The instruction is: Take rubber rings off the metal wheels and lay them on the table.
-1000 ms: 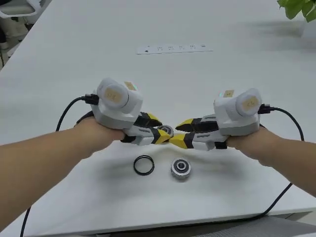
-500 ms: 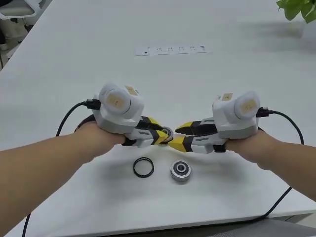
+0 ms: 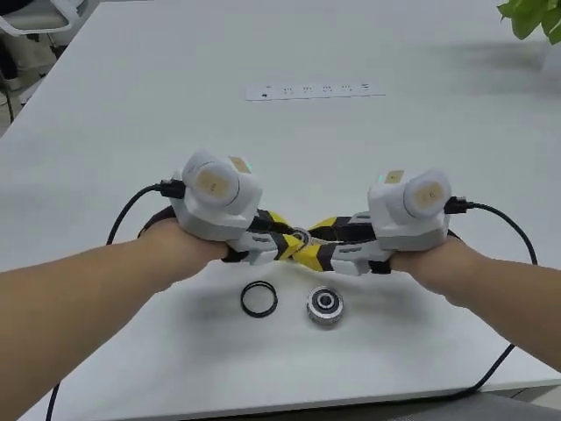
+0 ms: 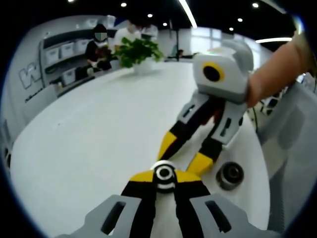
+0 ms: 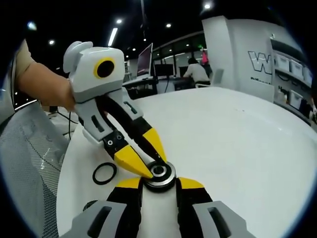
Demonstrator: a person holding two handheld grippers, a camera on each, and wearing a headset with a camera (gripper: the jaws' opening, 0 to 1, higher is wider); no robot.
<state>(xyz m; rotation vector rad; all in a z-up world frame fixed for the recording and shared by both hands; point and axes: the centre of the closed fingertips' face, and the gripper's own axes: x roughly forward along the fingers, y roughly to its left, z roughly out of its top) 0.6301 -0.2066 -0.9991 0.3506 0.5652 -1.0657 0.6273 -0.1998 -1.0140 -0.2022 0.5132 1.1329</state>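
Note:
A small metal wheel (image 3: 300, 236) with a dark rubber rim hangs above the table between both grippers. My left gripper (image 3: 287, 245) is shut on it; the left gripper view shows that wheel (image 4: 164, 173) pinched between its yellow tips (image 4: 164, 177). My right gripper (image 3: 313, 246) faces it from the right, open, its tips on either side of the wheel (image 5: 159, 173) in the right gripper view. A loose black rubber ring (image 3: 259, 299) lies flat on the table below. Beside it, to the right, stands a second metal wheel (image 3: 325, 304).
The white table (image 3: 351, 149) stretches far ahead, with a strip of sockets (image 3: 314, 90) set into it. Black cables (image 3: 131, 206) trail from both grippers toward the near edge. A potted plant (image 3: 530, 16) stands at the far right corner.
The two grippers have drawn closer together. The right gripper's tips now straddle the wheel that the left gripper holds. The ring and second wheel on the table have not moved.

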